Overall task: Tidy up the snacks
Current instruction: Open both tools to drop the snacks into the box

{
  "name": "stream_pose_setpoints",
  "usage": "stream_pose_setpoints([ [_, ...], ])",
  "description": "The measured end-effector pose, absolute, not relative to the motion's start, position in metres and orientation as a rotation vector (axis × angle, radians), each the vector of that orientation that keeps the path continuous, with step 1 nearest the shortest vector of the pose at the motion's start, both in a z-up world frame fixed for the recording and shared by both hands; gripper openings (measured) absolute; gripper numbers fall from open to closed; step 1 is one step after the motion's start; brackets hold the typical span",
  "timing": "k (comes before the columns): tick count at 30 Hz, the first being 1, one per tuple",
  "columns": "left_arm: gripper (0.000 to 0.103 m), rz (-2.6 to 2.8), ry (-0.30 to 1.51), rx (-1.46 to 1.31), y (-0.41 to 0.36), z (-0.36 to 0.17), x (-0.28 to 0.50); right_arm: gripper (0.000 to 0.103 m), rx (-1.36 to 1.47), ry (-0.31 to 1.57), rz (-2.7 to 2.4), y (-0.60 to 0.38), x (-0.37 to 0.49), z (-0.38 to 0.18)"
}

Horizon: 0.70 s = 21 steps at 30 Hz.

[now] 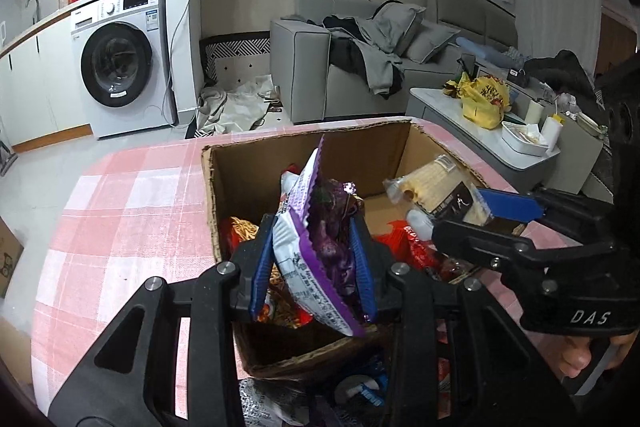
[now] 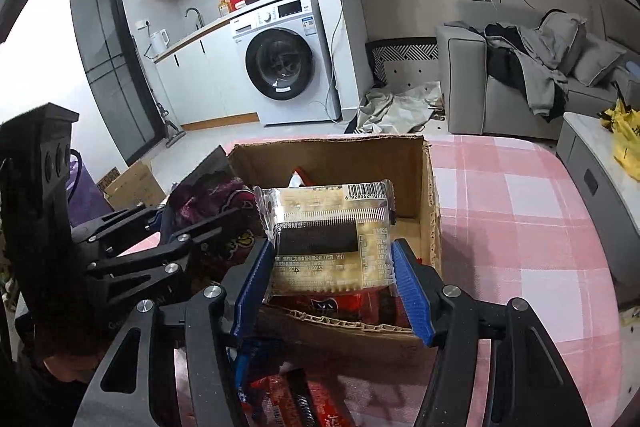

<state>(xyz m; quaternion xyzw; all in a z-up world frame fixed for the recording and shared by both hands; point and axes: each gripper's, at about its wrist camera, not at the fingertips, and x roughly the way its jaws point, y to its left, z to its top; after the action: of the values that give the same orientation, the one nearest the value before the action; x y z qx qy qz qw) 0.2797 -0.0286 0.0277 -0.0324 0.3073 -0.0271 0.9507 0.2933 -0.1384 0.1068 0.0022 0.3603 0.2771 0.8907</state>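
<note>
One table with a pink plaid cloth point(image 1: 120, 211), filling the lower half of both wrist views. One open cardboard box point(image 1: 256, 163) sits on it, at centre in both views; 12 o'clock from each gripper. Inside the box: loose snack packs, at least one red pack point(image 1: 416, 247) on the bottom and one orange noodle-print pack point(image 1: 244, 227) at the box's 9 o'clock wall; exact count unclear, they overlap.

Two grippers, both over the box. The left gripper point(image 1: 314, 263) is clamped on one purple-and-white snack bag point(image 1: 308, 239), blue pads pinching it flat, bag standing tilted with its top edge toward 12 o'clock, above the box's near side. The right gripper point(image 2: 334, 279) grips one clear-wrapped cracker pack point(image 2: 328, 231) across its width, both blue pads touching its side edges, pack held over the box's near wall; in the left wrist view it shows at 3 o'clock.

More loose packs point(image 2: 288, 395) lie on the table at 6 o'clock, outside the box, partly hidden by gripper frames; count cannot be told.
</note>
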Motion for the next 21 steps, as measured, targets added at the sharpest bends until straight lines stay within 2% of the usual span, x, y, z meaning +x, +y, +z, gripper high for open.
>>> stream_pose_setpoints([
  [11, 0.034, -0.06, 0.639, -0.077, -0.015, 0.02, 0.286, 0.062, 0.059, 0.785, 0.592, -0.142, 0.302, 0.106],
  [13, 0.034, -0.065, 0.646, -0.087, -0.016, 0.021, 0.284, 0.066, 0.06, 0.776, 0.595, -0.142, 0.3, 0.108],
  [15, 0.034, -0.076, 0.661, -0.093, -0.019, 0.022, 0.282, 0.076, 0.069, 0.761, 0.601, -0.144, 0.297, 0.11],
  [16, 0.035, -0.088, 0.659, -0.094, -0.021, 0.023, 0.279, 0.077, 0.07, 0.753, 0.603, -0.145, 0.295, 0.112],
  [18, 0.042, -0.095, 0.651, -0.086, -0.022, 0.03, 0.27, 0.079, 0.052, 0.734, 0.591, -0.149, 0.291, 0.116],
  [20, 0.065, -0.095, 0.645, -0.08, -0.022, 0.035, 0.261, 0.085, 0.03, 0.721, 0.582, -0.152, 0.285, 0.121],
  [21, 0.071, -0.095, 0.641, -0.079, -0.021, 0.039, 0.254, 0.09, 0.025, 0.716, 0.583, -0.154, 0.283, 0.123],
])
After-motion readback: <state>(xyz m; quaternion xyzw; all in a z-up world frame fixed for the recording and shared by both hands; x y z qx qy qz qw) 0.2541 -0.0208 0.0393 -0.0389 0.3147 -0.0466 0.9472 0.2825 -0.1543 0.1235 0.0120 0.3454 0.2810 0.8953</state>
